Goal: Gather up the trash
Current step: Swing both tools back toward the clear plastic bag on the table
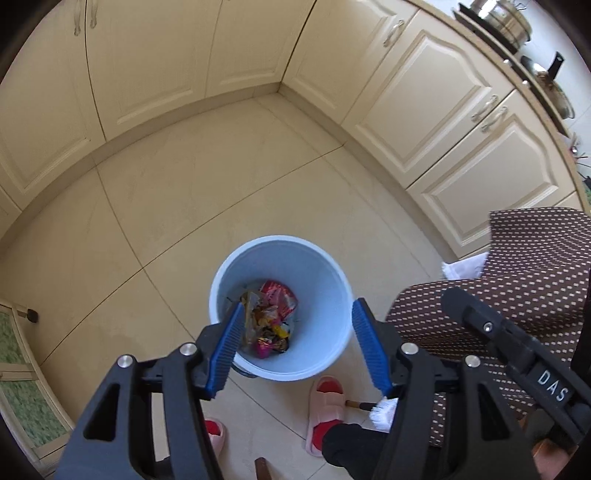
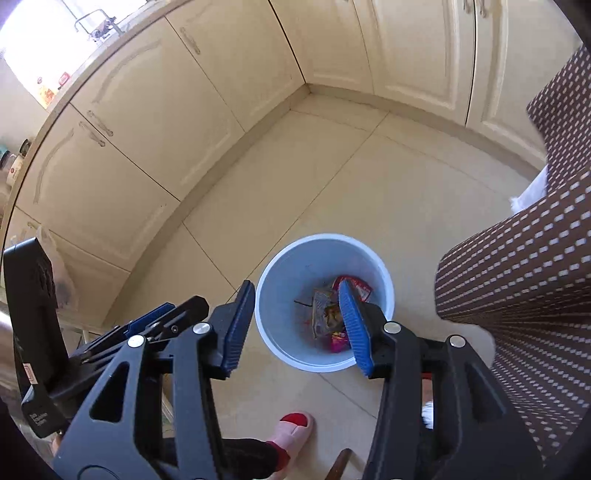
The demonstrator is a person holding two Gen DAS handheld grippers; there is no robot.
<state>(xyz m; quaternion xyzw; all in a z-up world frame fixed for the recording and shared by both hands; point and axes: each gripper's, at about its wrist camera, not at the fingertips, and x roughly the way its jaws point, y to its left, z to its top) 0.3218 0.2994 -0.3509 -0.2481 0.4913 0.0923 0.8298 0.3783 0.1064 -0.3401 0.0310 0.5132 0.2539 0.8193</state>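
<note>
A light blue trash bin (image 1: 325, 273) stands on the tiled floor and holds several crumpled wrappers (image 1: 273, 314), red, pink and yellow. My left gripper (image 1: 297, 314) hangs above the bin's mouth, open and empty, its blue pads wide apart. In the right wrist view the same bin (image 2: 295, 273) sits below, with the wrappers (image 2: 328, 314) in its bottom. My right gripper (image 2: 297, 295) is also above the bin, open and empty. The right gripper's body (image 1: 517, 354) shows at the right of the left wrist view.
Cream kitchen cabinets (image 1: 424, 92) line the far and right sides, meeting in a corner. A brown dotted cloth (image 1: 517, 266) covers a surface at the right. The person's feet in pink slippers (image 1: 325, 413) stand just behind the bin. Pots (image 1: 509, 22) sit on the counter.
</note>
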